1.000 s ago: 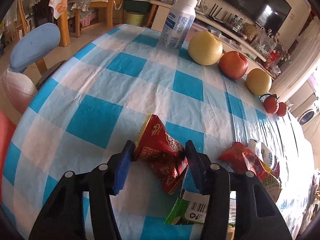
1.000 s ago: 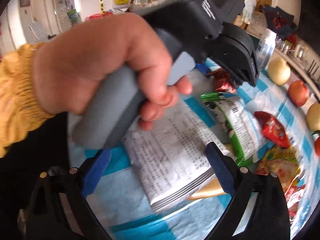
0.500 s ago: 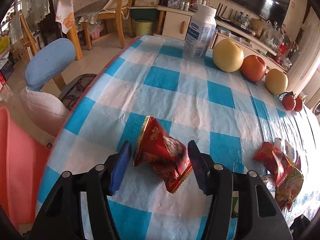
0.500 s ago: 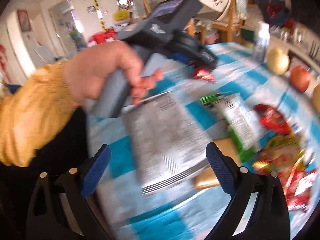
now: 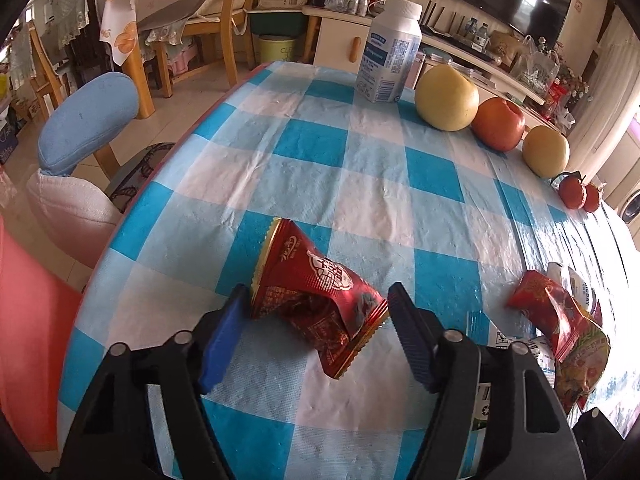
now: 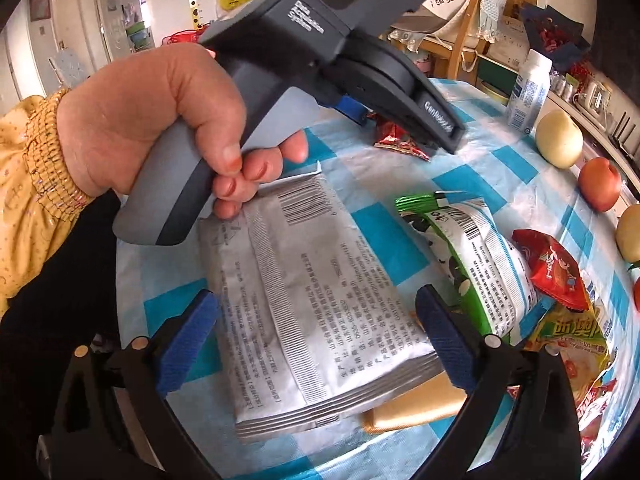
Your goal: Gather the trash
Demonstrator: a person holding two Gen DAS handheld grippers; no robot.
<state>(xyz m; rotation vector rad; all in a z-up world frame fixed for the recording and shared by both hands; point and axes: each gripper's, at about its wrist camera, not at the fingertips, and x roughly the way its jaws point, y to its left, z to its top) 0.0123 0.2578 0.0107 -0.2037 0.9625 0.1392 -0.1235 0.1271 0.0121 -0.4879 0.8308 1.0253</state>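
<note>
Here, your left gripper [image 5: 314, 306] is straddling the red wrapper [image 5: 316, 296] on the table [image 5: 312, 152], jaws unclenched; your right gripper [image 6: 316, 316] is hovering open over the silver packet [image 6: 308, 300]; next, you're likely needing to close the left

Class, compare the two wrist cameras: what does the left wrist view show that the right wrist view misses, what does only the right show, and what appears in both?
Only the left wrist view shows the blue chair back and two small red fruits.

Only the right wrist view shows the silver packet between the open right gripper, and the person's hand.

Both show the white bottle, checked tablecloth and red wrapper.
</note>
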